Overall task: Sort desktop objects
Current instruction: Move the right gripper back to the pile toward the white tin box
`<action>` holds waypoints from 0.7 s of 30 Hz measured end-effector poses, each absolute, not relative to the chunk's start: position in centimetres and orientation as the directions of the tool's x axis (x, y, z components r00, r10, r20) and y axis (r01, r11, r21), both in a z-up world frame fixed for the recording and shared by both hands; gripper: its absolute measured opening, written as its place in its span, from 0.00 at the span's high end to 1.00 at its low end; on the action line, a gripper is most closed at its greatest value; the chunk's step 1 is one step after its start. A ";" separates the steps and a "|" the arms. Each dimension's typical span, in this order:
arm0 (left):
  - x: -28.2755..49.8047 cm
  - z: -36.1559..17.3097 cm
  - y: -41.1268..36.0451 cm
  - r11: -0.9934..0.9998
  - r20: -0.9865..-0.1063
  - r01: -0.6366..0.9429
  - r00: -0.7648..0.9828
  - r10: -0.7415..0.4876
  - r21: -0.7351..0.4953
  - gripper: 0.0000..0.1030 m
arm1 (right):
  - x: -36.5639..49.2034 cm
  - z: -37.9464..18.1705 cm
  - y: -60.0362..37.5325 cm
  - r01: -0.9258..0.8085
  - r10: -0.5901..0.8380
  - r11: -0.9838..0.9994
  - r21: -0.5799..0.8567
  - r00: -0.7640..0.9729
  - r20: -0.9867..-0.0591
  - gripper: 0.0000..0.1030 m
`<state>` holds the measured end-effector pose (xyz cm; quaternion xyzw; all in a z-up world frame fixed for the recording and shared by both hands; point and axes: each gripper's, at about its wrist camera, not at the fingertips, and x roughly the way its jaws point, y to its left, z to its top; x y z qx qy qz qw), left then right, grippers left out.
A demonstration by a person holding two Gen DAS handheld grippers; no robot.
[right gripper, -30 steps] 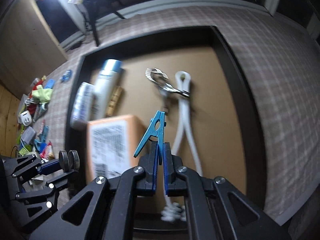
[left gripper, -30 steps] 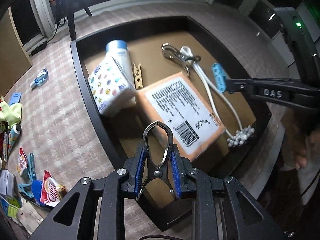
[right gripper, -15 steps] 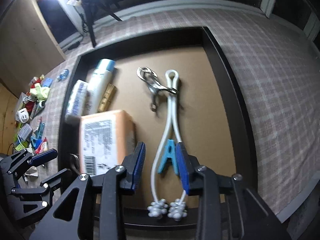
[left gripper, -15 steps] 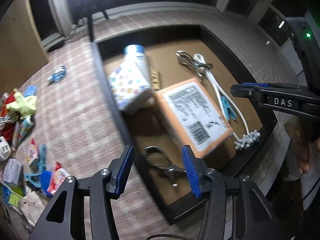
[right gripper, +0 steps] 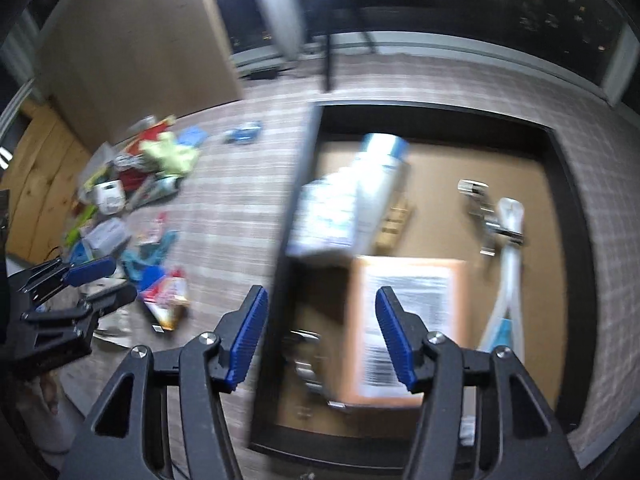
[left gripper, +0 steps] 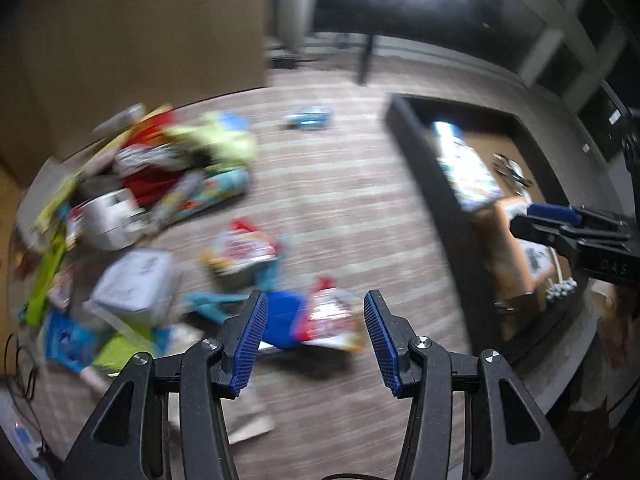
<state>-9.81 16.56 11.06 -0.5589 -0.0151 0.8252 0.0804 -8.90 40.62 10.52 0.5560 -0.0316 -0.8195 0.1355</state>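
The left gripper (left gripper: 314, 338) is spread and holds nothing; its blue pads (left gripper: 250, 338) hang above a blurred snack packet (left gripper: 334, 320) and a blue piece beside it, on the checked tablecloth (left gripper: 340, 200) to the left of the black tray (right gripper: 558, 200). The rest of the unsorted heap (left gripper: 160, 184) lies further left of the tray, too smeared to name piece by piece.

The right gripper (right gripper: 322, 336) is empty and its jaws are opening; between its fingers the view falls on the tray's left wall and, below that, a metal clip (right gripper: 306, 360) resting in the tray's near left corner, not touched.

Inside the tray, an orange parcel (right gripper: 408, 320) with a white shipping label lies flat, long axis running from the near wall toward the far wall. Beyond it a white bottle (right gripper: 382, 176) with a blue cap points toward the far wall, a patterned box (right gripper: 326, 216) against its left side. A white cord (right gripper: 506, 264) lies along the tray's right side, lengthwise near to far, with a second metal clip (right gripper: 482, 208) at its far loop.
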 end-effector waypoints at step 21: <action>-13.6 6.7 -0.5 -0.970 -0.933 0.050 -0.287 0.216 -0.240 0.53 | -13.2 6.8 19.3 0.184 -0.439 -0.892 0.414 -0.127 -0.889 0.47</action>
